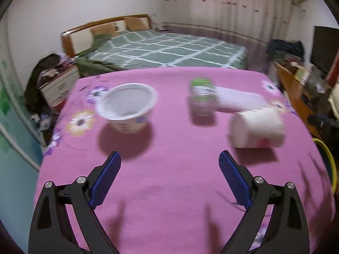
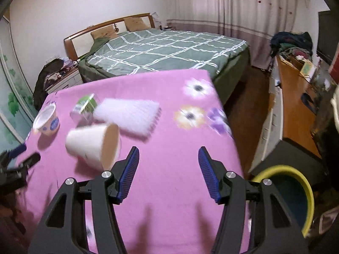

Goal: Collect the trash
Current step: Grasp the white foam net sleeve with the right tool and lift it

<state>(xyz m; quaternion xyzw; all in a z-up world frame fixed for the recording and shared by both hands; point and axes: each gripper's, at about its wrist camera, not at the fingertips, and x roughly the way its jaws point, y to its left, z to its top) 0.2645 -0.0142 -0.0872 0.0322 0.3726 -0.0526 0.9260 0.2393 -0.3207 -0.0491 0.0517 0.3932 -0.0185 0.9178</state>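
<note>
Both black claws with blue ribbed pads hang over the pink flowered tablecloth (image 1: 169,180) with nothing between their fingers: the left gripper (image 1: 169,165) is spread really wide, the right gripper (image 2: 168,158) is released too but less wide. All the trash sits further up the cloth, none of it touched yet. On the left there's a white plastic yogurt tub with blue print (image 1: 127,108), upright and looks empty. Over to its right stands a little green and white carton (image 1: 202,96), pretty blurry, and a white ribbed plastic tray piece (image 1: 239,102) lies right against it. Just in front of that a white paper cup (image 1: 257,128) is tipped on its side, mouth facing the right claw. Down past the table's right edge you can see a yellow-rimmed bin (image 2: 296,182) on the floor, and a bed with a green checked cover (image 2: 165,48) behind everything
</note>
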